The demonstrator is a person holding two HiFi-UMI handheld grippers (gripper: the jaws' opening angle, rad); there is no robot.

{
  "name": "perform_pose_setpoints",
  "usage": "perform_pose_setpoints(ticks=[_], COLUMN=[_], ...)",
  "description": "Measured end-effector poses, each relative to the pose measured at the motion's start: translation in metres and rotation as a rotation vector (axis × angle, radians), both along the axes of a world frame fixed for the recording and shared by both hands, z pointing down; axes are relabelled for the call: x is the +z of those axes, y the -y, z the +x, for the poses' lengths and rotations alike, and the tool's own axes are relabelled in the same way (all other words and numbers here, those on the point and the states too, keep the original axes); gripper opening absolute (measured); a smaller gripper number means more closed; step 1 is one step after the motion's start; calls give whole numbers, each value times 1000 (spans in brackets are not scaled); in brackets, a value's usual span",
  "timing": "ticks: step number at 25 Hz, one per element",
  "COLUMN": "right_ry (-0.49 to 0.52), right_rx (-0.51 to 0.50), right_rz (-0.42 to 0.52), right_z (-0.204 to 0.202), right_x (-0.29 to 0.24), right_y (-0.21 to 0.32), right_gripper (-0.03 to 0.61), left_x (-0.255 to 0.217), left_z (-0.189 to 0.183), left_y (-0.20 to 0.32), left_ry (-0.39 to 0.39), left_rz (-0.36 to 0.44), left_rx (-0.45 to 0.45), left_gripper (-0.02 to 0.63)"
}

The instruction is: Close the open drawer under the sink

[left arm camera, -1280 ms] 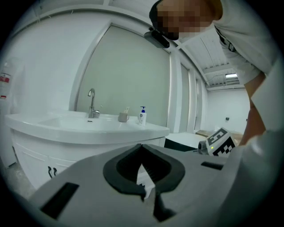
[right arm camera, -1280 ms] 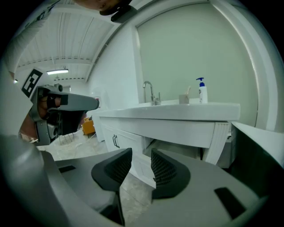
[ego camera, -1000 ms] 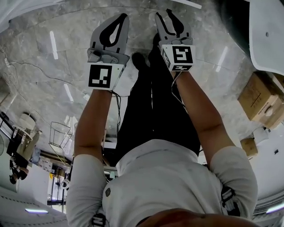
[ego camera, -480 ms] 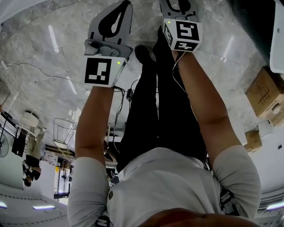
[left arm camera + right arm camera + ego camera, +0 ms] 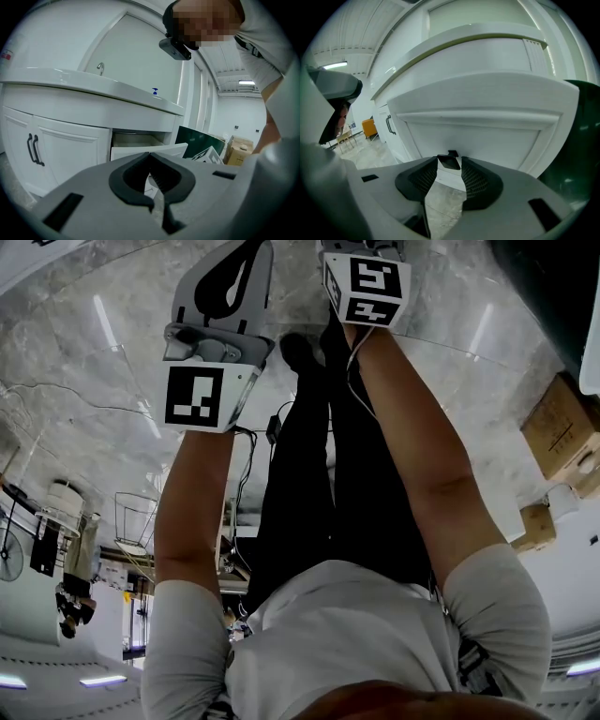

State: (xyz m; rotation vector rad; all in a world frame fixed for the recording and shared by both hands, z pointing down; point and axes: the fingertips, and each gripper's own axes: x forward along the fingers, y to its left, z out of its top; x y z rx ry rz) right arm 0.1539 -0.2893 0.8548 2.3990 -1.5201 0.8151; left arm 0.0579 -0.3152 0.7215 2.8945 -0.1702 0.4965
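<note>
Drawer (image 5: 487, 133) isn't shut yet. Its white front stands proud of the cabinet under the sink (image 5: 93, 85), right in front of the right gripper (image 5: 449, 158) & filling most of that gripper's view. Right gripper's jaws are apart & have just been opening, w/ nothing clamped. A small dark piece (image 5: 448, 162) shows btwn the tips, prob. the drawer's pull, tho the wide-angle warp makes that hard to confirm, & I can't tell if the tips touch it. Left gripper (image 5: 150, 155) is closed on nothing, tips together. The drawer is ahead of it & a bit to its right, well apart.

Risks from here:
- Spread tips straddle the pull. Push fwd like that & one jaw may hook on it, then drag the drawer back out when the gripper backs off.
- The right gripper seems to line up low on the front. An off-centre shove could rack the drawer on its runners & jam it part-way.
- Front looks smooth & glossy, so hard jaw tips may skid sideways instead of driving it in.
- Too fast a push means a slam, poss. a rebound, & the drawer left ajar.
- Dark green object (image 5: 581, 150) sits just right of the right gripper, beside the drawer. A skid that way could knock it.
- Left gripper, if brought in to help, could get nipped btwn front & cabinet.
</note>
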Motion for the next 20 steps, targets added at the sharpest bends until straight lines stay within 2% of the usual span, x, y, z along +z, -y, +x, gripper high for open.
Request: perform_pose_setpoints(ticks=[7, 20], right_ry=[-15, -44], right_rx=[-13, -26], right_rz=[-20, -25], right_z=[1, 16], right_x=[1, -6], right_y=[3, 11], right_gripper=[147, 141], left_x=[4, 2], left_z=[6, 17], left_y=[1, 6], left_ry=[5, -2], left_rz=[-20, -62], left_rx=[5, -5], left_gripper=[9, 9])
